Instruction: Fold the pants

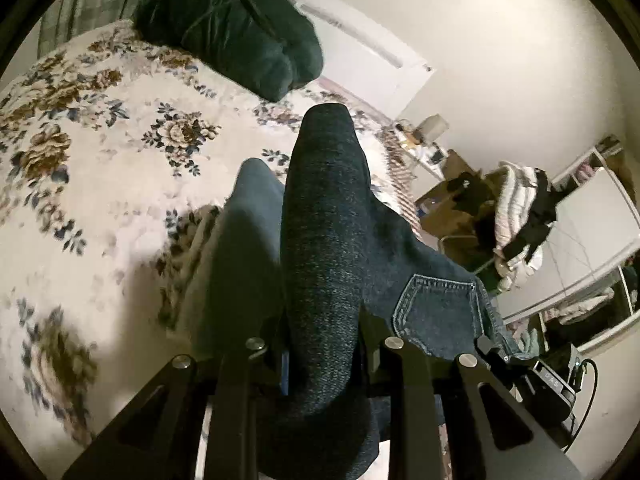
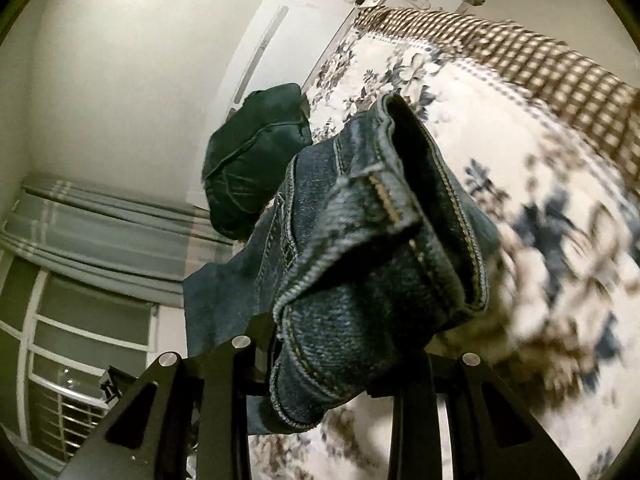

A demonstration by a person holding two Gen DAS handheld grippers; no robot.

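The pants are dark blue jeans (image 1: 324, 224), held up above a bed with a floral cover (image 1: 92, 152). My left gripper (image 1: 322, 344) is shut on a thick fold of the jeans; a back pocket (image 1: 436, 308) hangs to its right. My right gripper (image 2: 332, 360) is shut on the jeans (image 2: 360, 248) at the waistband, whose seams and belt loop bunch up in front of the camera. The fingertips of both grippers are hidden by denim. In the right wrist view the floral cover (image 2: 520, 184) lies to the right.
A dark green pillow (image 1: 236, 28) lies at the far end of the bed, also in the right wrist view (image 2: 252, 152). A checked blanket (image 2: 540, 64) covers one bed edge. A cluttered desk and a clothes pile (image 1: 516, 208) stand right. A window with curtains (image 2: 92, 216) is left.
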